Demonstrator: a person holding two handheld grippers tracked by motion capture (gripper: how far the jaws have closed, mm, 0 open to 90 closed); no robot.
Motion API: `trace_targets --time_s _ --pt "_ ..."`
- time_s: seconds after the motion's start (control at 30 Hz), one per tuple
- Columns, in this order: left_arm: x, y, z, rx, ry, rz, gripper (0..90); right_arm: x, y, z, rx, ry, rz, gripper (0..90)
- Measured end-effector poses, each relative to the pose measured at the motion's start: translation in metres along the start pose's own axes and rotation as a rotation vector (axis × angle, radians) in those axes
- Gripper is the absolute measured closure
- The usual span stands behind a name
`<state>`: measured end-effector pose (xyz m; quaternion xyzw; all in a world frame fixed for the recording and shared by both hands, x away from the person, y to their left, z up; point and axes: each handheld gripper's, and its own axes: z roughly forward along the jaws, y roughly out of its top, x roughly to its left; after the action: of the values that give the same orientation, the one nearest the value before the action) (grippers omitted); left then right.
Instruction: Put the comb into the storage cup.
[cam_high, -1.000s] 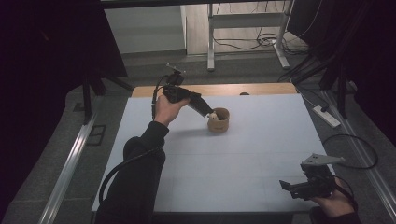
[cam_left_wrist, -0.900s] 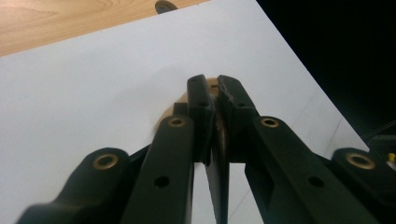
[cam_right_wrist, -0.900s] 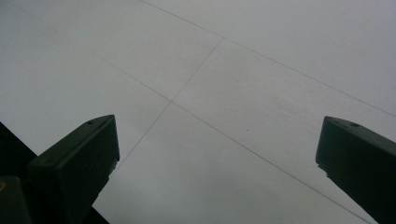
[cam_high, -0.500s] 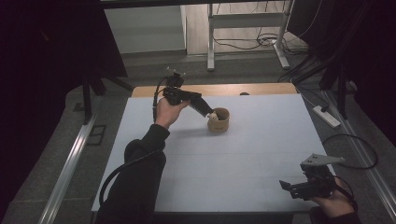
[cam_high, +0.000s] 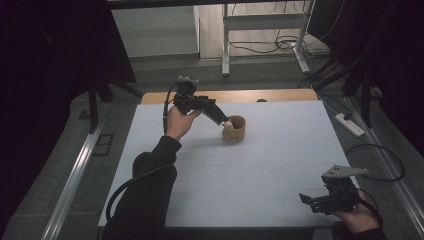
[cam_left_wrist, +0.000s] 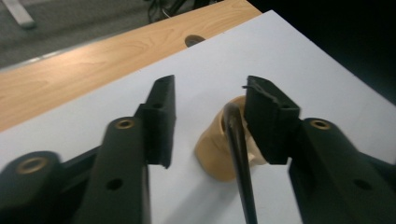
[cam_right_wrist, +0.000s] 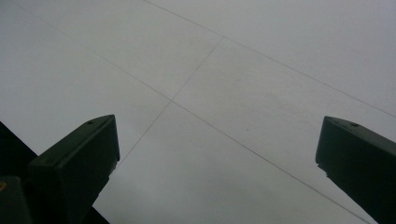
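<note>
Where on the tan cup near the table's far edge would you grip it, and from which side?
Probably the wall at the rim, coming from above. The tan cup stands upright on the table with its mouth open upward, so one jaw can go inside and one outside.

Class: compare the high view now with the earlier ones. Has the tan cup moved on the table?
No. The cup sits at the same spot near the wooden edge strip. The left gripper beside it has just been opening.
</note>
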<state>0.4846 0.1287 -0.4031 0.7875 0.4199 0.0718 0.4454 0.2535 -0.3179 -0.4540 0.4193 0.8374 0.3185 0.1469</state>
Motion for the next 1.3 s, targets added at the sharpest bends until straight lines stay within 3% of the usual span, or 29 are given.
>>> trace_targets --time_s 0.17,0.47,0.9,1.13,1.3 --pt "-0.003 -0.001 0.0 -0.024 0.041 0.042 41.4 0.0 0.0 0.0 -0.002 0.002 -0.002 0.0" --pt "-0.003 -0.007 0.001 -0.058 0.073 0.065 18.3 0.0 0.0 0.0 -0.003 -0.002 0.001 0.0" --pt "-0.008 -0.011 -0.001 -0.057 0.096 0.128 2.8 0.0 0.0 0.0 -0.004 -0.003 0.001 0.0" --pt "-0.01 -0.014 -0.005 -0.062 0.094 0.162 0.0 0.0 0.0 0.0 -0.005 -0.004 0.002 0.0" --pt "-0.011 -0.017 -0.01 -0.079 0.088 0.165 0.0 0.0 0.0 -0.001 -0.004 -0.004 0.001 0.0"
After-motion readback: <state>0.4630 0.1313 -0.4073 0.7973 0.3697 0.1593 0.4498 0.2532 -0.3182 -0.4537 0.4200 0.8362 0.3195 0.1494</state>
